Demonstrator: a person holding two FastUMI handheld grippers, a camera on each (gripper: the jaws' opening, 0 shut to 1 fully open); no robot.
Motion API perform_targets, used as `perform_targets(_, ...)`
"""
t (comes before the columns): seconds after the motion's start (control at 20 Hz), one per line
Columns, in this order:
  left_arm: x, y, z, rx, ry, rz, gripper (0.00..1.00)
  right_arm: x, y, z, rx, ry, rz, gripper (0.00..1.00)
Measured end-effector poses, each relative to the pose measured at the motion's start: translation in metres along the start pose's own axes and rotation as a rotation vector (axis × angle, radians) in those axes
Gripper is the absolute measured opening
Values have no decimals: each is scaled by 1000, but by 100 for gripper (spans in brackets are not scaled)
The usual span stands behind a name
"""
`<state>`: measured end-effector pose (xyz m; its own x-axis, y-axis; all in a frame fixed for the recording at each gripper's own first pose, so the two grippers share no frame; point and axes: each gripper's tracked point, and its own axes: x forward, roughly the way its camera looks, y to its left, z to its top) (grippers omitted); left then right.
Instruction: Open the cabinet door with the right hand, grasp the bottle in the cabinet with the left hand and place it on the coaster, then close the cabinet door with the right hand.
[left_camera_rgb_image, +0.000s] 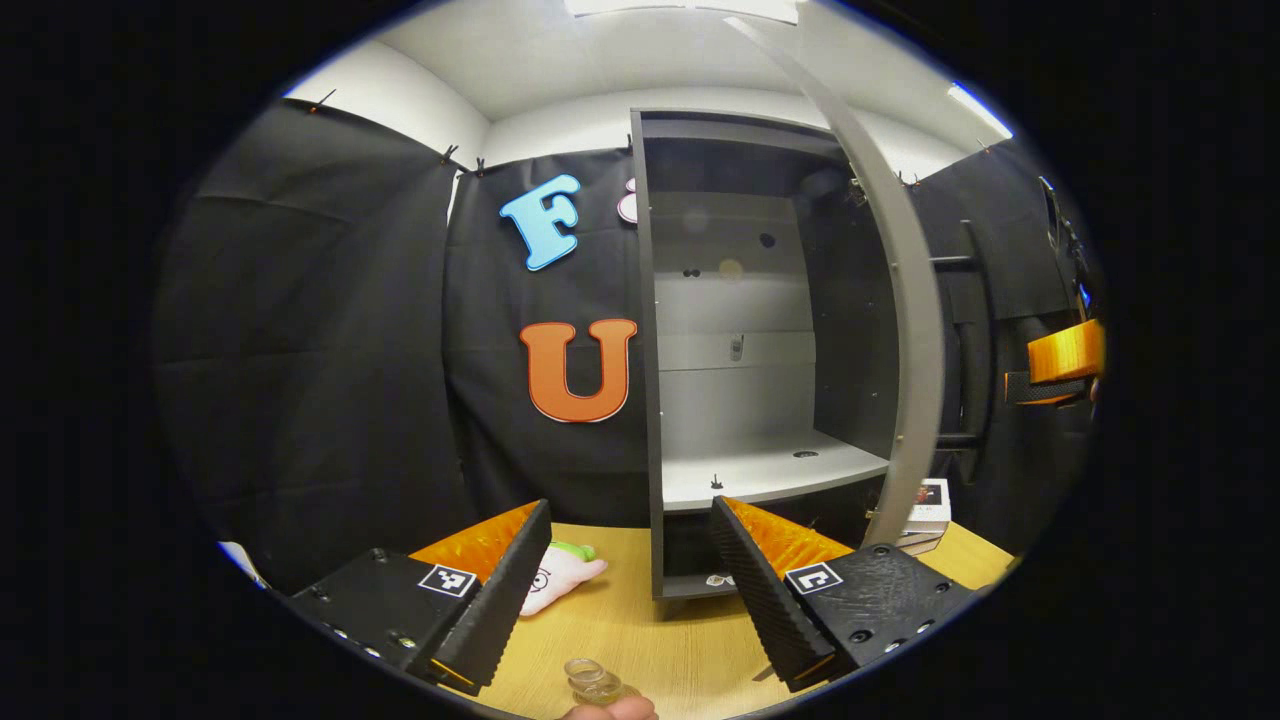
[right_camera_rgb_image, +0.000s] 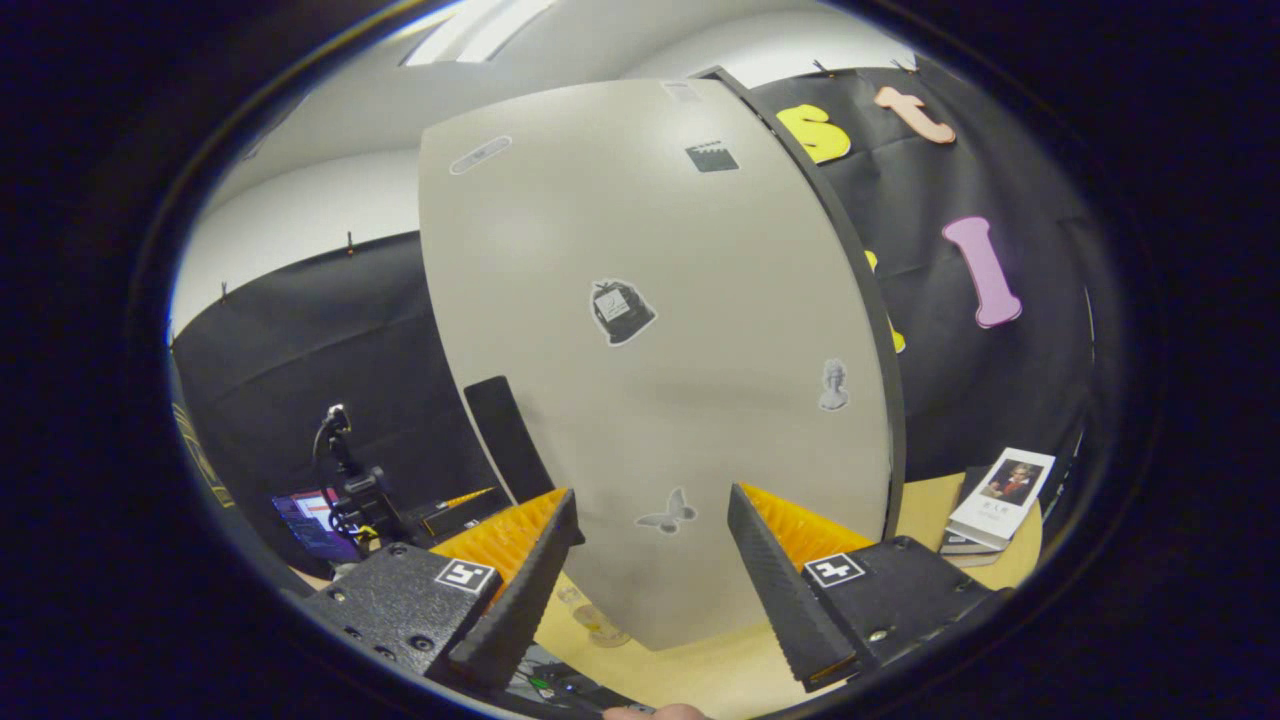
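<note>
The cabinet stands open on the wooden table, and its grey shelf is bare. Its door swings out edge-on at the right, with a dark handle on the outer side. My left gripper is open in front of the cabinet's lower left corner, holding nothing. The top of a clear bottle stands on the table just below it. In the right gripper view my right gripper is open, facing the door's sticker-covered face and apart from the handle. The bottle shows under the door's lower left corner.
A pink and white plush toy lies on the table left of the cabinet. Stacked books sit behind the door at the right. Part of my right gripper shows beyond the door. Camera gear stands at the far left.
</note>
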<state>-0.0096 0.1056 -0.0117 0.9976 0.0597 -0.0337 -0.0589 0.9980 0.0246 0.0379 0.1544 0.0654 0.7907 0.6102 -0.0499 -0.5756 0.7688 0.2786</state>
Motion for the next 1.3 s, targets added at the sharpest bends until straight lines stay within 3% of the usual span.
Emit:
perform_targets(0.4,1,0,-2,-5,4,-3,96,1,0,-1,-10,4,-18,98)
perform_targets(0.5,2,0,-3,-8,5,-1,96,2,-8,1,-19,-4,-59,98)
perform_targets(0.6,2,0,-1,-6,3,-2,96,0,-35,1,-68,-11,-199,98)
perform_targets(0.65,1,0,-1,-5,0,-2,96,-2,-54,2,-116,-18,-312,98)
perform_targets(0.7,0,-1,0,-5,-2,-4,96,-11,-78,7,-178,-44,-471,98)
perform_targets(0.75,0,-1,0,-4,-3,-6,96,-27,-104,11,-229,-78,-678,98)
perform_targets(0.8,0,-1,-1,-4,-5,-12,96,-52,-120,11,-238,-117,-834,91)
perform_targets(0.85,0,-2,0,-4,-9,-17,96,-52,-115,9,-221,-174,-845,100)
perform_targets(0.95,-1,-3,0,-1,-13,-25,96,-32,-97,0,-186,-217,-821,98)
perform_targets(1.0,-1,-4,3,0,-19,-32,96,-28,-93,-9,-190,-198,-792,96)
perform_targets(1.05,-1,-5,5,4,-28,-42,96,-26,-87,-14,-214,-176,-763,99)
perform_targets(1.15,-3,-4,5,22,-36,-51,96,-28,-89,-11,-253,-158,-771,96)
perform_targets(1.3,-2,-5,5,21,-41,-56,96,-31,-95,-12,-179,-192,-776,99)
